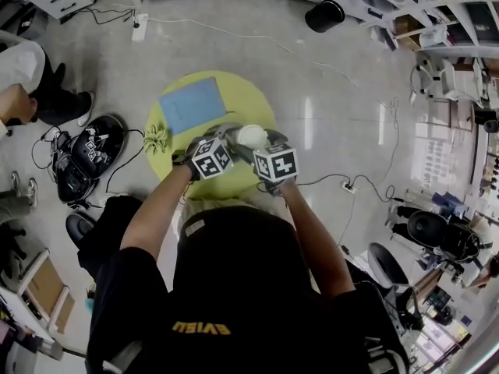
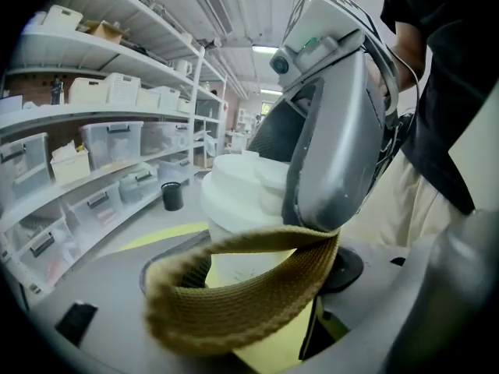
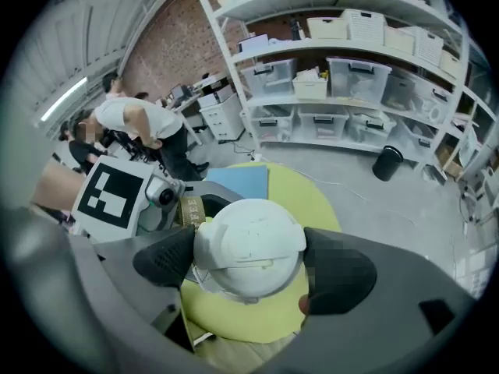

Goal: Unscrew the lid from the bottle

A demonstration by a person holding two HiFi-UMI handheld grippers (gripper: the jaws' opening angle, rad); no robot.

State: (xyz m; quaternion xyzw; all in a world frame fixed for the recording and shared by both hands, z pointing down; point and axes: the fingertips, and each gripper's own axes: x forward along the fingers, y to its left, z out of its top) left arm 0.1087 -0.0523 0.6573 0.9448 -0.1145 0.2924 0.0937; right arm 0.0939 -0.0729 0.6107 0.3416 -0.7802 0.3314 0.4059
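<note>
Grey floor [image 1: 351, 115], white shelving [image 3: 355, 49], storage bins [image 3: 360, 76]

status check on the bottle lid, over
Left tool clamps bottle. Right tool grips lid, seated on bottle. Tan strap loops before bottle.

Bottle [image 2: 242, 269]: pale white body, upright, positioned over the round yellow tabletop [image 1: 257, 104]. Lid [image 3: 249, 248]: white, domed, wider than the body, with a moulded flip-top outline on its crown. It is seated on the bottle neck. It sits between the pads of the right tongs [image 3: 251, 265], which touch its sides.
</note>
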